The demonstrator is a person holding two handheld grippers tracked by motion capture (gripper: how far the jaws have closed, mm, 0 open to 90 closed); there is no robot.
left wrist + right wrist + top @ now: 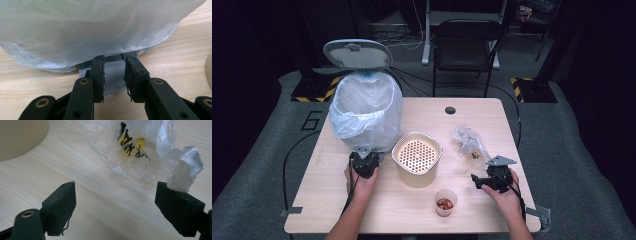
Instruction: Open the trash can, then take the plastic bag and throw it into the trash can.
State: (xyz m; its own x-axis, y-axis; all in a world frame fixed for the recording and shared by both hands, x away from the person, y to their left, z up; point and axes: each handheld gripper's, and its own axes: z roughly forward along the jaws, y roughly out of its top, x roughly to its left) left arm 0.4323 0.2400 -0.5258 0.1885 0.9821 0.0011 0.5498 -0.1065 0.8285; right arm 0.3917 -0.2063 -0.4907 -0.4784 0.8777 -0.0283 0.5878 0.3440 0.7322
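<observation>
Our left gripper (113, 75) pinches the grey pedal (113, 77) at the foot of the bin (366, 112), whose lid (357, 53) stands up. Our right gripper (115, 205) has its jaws wide apart with nothing between them. The crinkly clear bag (132, 147) lies just ahead of it, touching one jaw.

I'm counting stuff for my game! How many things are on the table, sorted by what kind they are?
Bins with a bag liner: 1, the lidded bin
Beige pots with a holed top: 1, the strainer pot
Small cups: 1, the plastic cup with red bits inside
Crumpled clear bags: 1, the plastic bag
Total: 4
</observation>
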